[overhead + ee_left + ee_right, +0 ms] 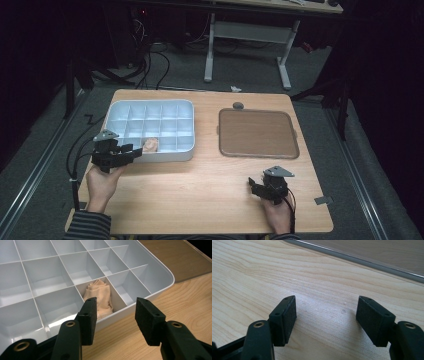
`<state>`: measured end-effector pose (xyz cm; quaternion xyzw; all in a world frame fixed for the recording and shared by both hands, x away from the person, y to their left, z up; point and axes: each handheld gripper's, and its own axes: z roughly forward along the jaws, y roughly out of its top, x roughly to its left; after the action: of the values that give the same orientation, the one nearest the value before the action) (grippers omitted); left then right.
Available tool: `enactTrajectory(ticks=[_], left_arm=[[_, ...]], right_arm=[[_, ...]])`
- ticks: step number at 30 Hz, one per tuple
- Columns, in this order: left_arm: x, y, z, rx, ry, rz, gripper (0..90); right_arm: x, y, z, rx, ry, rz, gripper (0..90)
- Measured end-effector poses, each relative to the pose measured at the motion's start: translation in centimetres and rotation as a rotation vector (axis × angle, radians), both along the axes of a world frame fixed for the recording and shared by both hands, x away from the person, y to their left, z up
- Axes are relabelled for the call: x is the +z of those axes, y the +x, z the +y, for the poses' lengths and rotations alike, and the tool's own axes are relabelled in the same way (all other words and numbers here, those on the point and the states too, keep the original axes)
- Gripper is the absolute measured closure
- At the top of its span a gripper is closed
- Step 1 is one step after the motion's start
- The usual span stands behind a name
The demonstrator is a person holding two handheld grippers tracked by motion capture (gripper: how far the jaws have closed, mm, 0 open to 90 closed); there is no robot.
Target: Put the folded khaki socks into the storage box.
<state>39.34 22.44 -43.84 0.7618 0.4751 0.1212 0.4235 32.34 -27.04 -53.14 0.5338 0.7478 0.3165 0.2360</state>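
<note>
Beige cloth (98,298) — crumpled, bunched upright — sits in a front-row compartment of the white divided tray (160,287).

Your high view is looking forward and down from above your side, taking in the whole bench (210,185). Your left gripper view is riding close behind its fingers (88,315), facing the white tray (160,287) just ahead. Your right gripper view is skimming bare bench beyond its fingers (287,317). All three are sharing the bench.

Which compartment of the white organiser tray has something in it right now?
The front-row compartment of the tray, nearest the left gripper, third from the tray's left end. It holds a rolled beige cloth; every other compartment in view is bare.
</note>
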Motion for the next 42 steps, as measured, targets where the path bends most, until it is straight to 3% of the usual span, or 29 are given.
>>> enactTrajectory(ticks=[15,42], left_arm=[[-0.9,-0.6,0.0,-0.007,-0.038,0.017,51.6],[-2.8,-1.7,-1.7,-0.048,-0.062,0.054,49.2]], right_arm=[[0.0,0.0,0.0,0.0,0.0,-0.001,32.5],[0.0,0.0,0.0,0.004,-0.003,-0.003,32.5]])
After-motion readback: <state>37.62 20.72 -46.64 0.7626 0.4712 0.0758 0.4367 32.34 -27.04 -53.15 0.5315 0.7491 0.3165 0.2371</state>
